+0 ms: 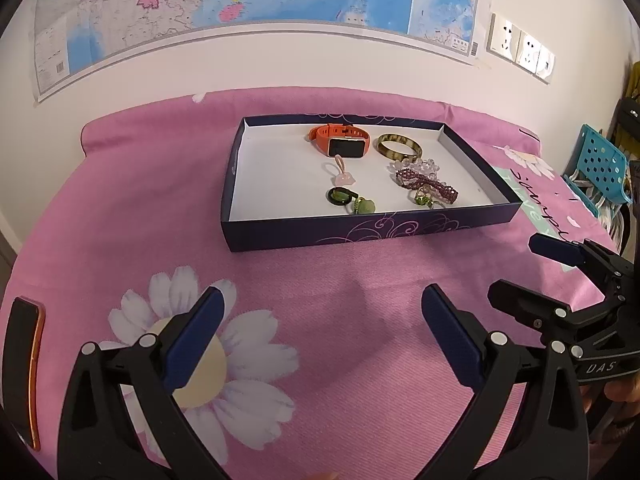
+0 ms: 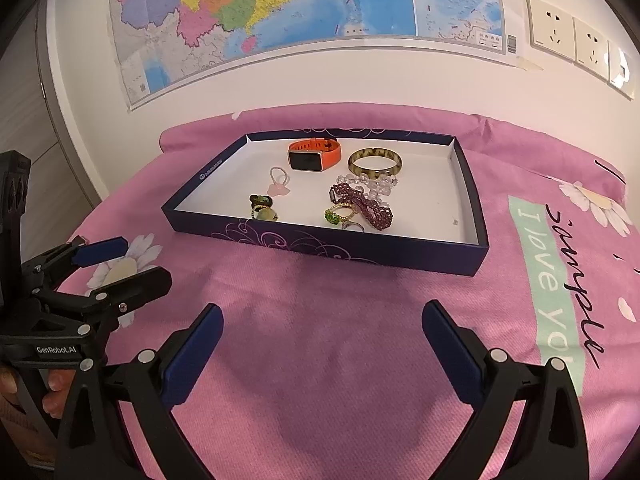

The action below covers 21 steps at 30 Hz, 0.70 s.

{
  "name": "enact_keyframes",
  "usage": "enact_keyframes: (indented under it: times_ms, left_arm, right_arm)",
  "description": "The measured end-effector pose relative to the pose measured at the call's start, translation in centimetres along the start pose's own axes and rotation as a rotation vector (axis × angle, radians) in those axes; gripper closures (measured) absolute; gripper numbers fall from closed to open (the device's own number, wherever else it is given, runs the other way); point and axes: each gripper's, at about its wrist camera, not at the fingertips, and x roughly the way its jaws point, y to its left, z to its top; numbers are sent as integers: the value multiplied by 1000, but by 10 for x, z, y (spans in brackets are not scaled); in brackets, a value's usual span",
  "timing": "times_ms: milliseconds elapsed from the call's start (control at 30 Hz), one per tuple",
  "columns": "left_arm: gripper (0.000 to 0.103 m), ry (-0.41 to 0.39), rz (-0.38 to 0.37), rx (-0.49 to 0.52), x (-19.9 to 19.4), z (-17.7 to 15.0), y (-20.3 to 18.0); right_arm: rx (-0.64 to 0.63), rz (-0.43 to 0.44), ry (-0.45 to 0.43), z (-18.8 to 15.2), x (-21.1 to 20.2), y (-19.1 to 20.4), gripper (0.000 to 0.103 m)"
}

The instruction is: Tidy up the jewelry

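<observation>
A shallow dark blue box [image 1: 304, 234] [image 2: 400, 254] with a white floor lies on the pink cloth, beyond both grippers. Inside are an orange smartwatch [image 1: 340, 142] [image 2: 314, 156], a mottled olive bangle [image 1: 399, 147] [image 2: 375, 163], a clear bead bracelet [image 1: 420, 166] [image 2: 374, 184], a purple bead bracelet [image 1: 428, 186] [image 2: 366, 204], a pink charm [image 1: 344, 176] [image 2: 279, 186], and green rings and a jade pendant [image 1: 350, 200] [image 2: 264, 208]. My left gripper [image 1: 322, 292] [image 2: 142, 260] is open and holds nothing. My right gripper [image 2: 323, 308] [image 1: 516, 266] is open too, with nothing between its fingers.
The pink daisy-print cloth [image 1: 320, 340] [image 2: 320, 360] covers the surface. A dark phone with an orange edge [image 1: 24, 368] lies at the near left. A blue perforated chair [image 1: 600, 168] stands off the right side. A map [image 2: 280, 8] and wall sockets [image 2: 576, 36] hang behind.
</observation>
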Motion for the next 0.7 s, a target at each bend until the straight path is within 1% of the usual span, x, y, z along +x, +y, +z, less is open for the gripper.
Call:
enact_keyframes:
  times_ms: [367, 700]
  left_arm:
    - [6, 20, -1, 3, 4, 7, 0]
    - [6, 32, -1, 2, 5, 4, -2]
  right_arm:
    - [-3, -13, -3, 3, -2, 0, 7]
    - [-8, -21, -3, 2, -6, 3, 7]
